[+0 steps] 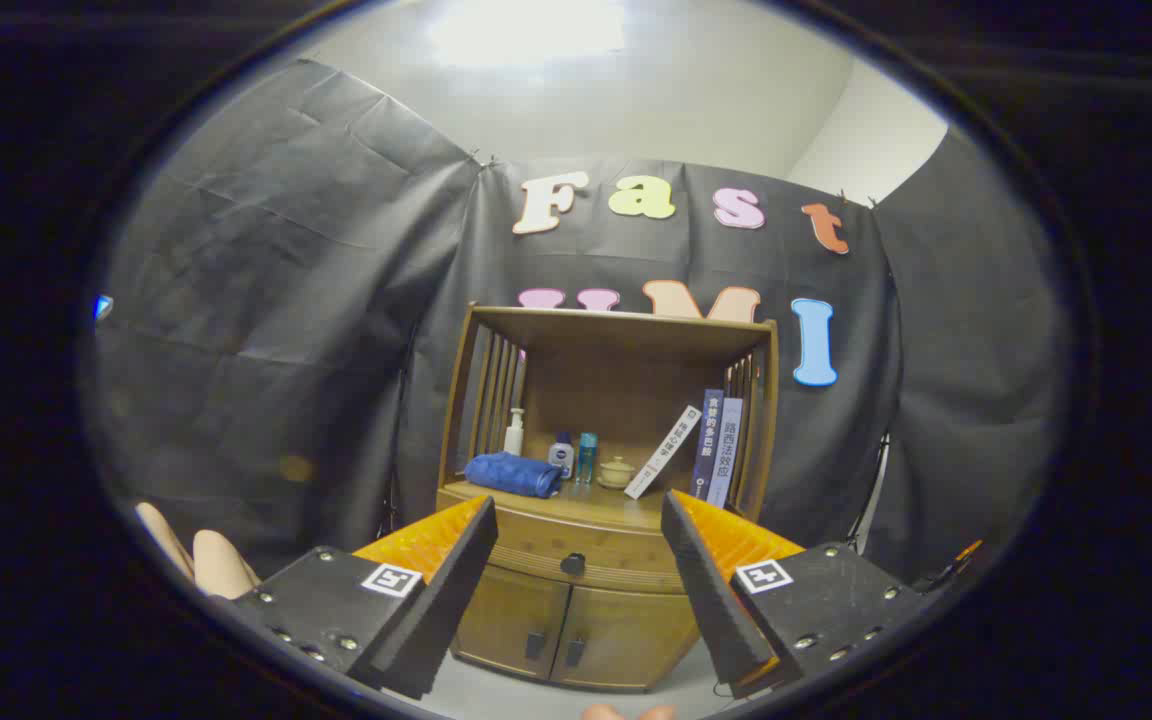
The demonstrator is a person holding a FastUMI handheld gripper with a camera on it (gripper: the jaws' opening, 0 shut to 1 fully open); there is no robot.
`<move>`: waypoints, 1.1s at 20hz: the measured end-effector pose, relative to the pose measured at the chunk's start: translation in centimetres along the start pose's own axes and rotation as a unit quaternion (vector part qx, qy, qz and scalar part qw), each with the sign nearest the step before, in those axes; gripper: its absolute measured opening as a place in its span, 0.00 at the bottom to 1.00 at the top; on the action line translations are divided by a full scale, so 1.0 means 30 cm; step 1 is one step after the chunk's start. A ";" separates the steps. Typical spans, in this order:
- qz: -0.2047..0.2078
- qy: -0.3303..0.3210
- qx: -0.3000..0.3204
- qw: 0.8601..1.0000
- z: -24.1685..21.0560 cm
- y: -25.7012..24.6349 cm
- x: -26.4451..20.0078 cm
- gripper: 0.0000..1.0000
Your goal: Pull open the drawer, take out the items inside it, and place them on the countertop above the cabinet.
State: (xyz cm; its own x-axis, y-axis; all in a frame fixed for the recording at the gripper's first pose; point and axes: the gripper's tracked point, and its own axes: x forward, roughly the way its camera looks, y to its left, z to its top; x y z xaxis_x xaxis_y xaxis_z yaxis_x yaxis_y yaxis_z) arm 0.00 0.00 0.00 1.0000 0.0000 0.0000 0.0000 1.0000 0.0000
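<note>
Gripper (pixel 576 560) spread wide and empty, drawer (pixel 576 553) shut with its knob (pixel 573 564) dead ahead at twelve o'clock between the fingers, and I reckon a skewed approach could slip off that small knob or bump the cabinet (pixel 496 620).

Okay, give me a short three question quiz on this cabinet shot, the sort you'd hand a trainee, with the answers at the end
1. True or false: the drawer with the dark round knob in the wooden cabinet is shut.
2. Which lies furthest left on the countertop? A) folded blue towel B) small lidded ceramic cup C) leaning white book
3. Fill in: the gripper is ____, its fingers apart, and the knob is seen between them, further off.

Key: 1 true. 2 A. 3 open.
</note>
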 end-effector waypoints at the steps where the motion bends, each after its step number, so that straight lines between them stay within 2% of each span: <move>1: -0.004 -0.001 -0.003 1.000 0.000 -0.008 -0.001 0.98; 22: -0.022 0.047 0.012 0.999 -0.167 -0.030 0.045 0.98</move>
State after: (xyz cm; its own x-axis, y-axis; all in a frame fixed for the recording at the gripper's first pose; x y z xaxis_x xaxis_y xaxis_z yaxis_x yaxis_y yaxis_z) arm 1.36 -0.90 -5.00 0.9946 -0.0434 -0.0946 0.0457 0.9987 0.0225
